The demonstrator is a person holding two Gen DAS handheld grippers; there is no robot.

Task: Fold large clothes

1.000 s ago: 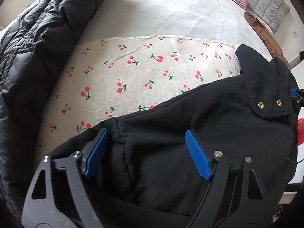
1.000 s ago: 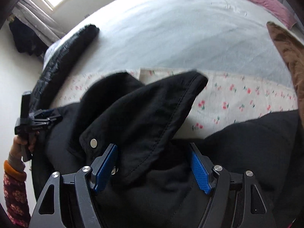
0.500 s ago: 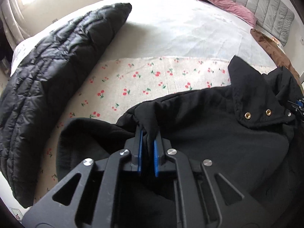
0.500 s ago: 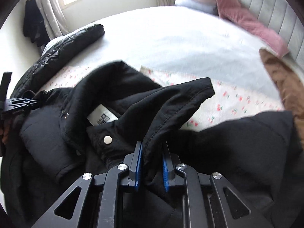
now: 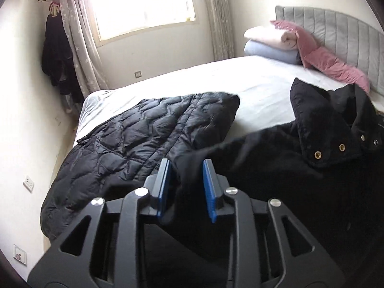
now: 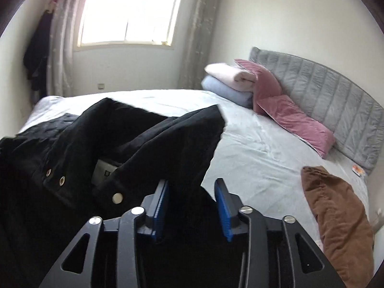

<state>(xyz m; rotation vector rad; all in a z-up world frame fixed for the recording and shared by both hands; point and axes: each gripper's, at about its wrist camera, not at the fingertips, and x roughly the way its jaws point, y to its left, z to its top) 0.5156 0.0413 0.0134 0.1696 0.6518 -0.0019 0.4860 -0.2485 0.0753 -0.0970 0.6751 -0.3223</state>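
Note:
A black coat [image 5: 276, 168] with brass snaps hangs lifted over the bed [image 5: 252, 84]. A fold of its edge runs between the blue pads of my left gripper [image 5: 187, 168]. Those jaws are opening, and both pad faces show beside the fold. In the right wrist view the coat's collar flap [image 6: 156, 148], with a white label and a silver snap, lies between the pads of my right gripper [image 6: 192, 187]. Its jaws are opening too, and a strip of bed shows between the cloth and the right pad.
A black quilted jacket [image 5: 144, 139] lies across the bed's left end. A brown garment [image 6: 340, 216] rests at the right edge. Pink pillows [image 6: 295, 120] and folded blankets [image 6: 230, 81] sit by the grey headboard [image 6: 336, 96]. Dark clothes [image 5: 57, 57] hang beside the curtain.
Both grippers closed on the coat, then rose and tilted up, lifting it; the cherry-print cloth dropped out of view. Since half a second ago both pairs of jaws have parted.

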